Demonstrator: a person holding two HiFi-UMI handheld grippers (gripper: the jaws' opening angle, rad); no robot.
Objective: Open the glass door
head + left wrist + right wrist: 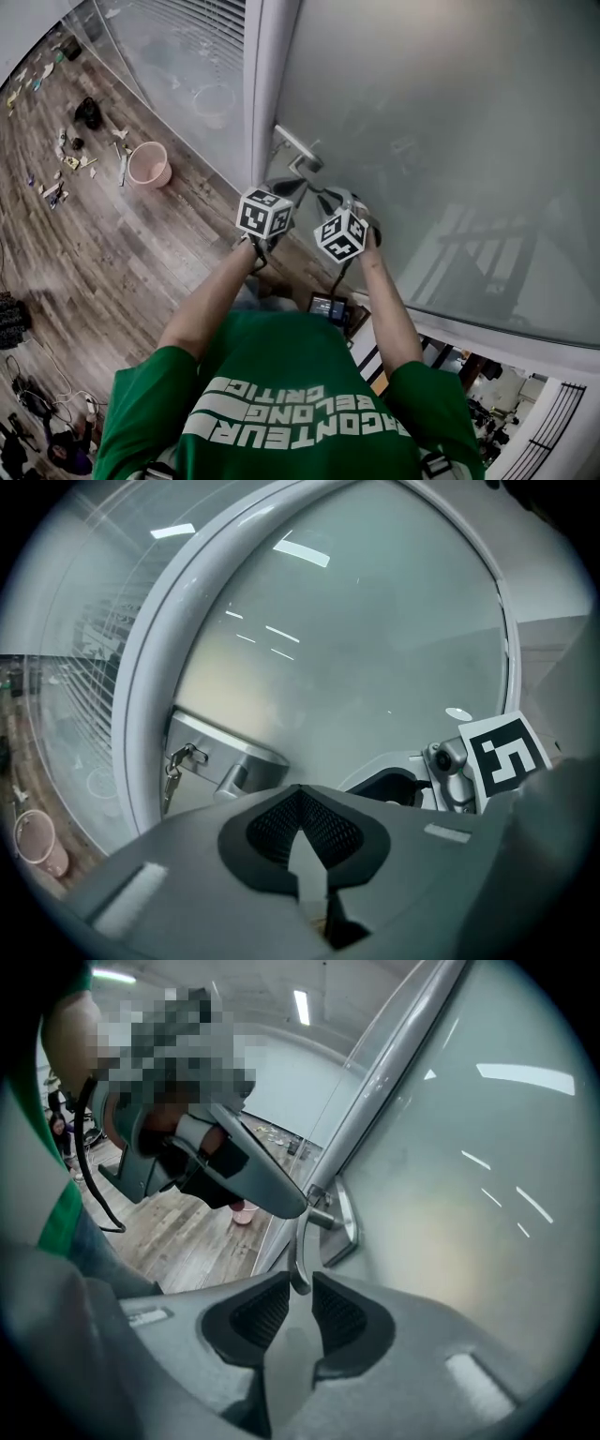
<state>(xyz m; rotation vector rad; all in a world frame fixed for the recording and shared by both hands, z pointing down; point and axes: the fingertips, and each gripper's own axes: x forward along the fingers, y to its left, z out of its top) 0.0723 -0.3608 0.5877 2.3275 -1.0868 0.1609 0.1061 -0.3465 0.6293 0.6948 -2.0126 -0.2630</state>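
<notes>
Frosted glass door (422, 141) stands shut in the white door frame (267, 84), straight ahead of the person. The silver metal lever handle (300, 1251) is at the door's left edge, on a metal backplate. In the right gripper view the lever's free end hangs down between the pads of the right tool (300, 1302), whose jaws are closed onto it. The left tool (302, 832) has its jaws pressed together with nothing between them. It is just left of the right tool, near the handle but off it. A small bunch of keys (173, 766) hangs from the backplate, up and left of the left tool. Both forearms reach forward side by side, with the marker cubes almost touching. Person wears a green T-shirt (291, 375). A pink round bucket (149, 163) sits on the wooden plank floor (122, 244), well left of the door.
</notes>
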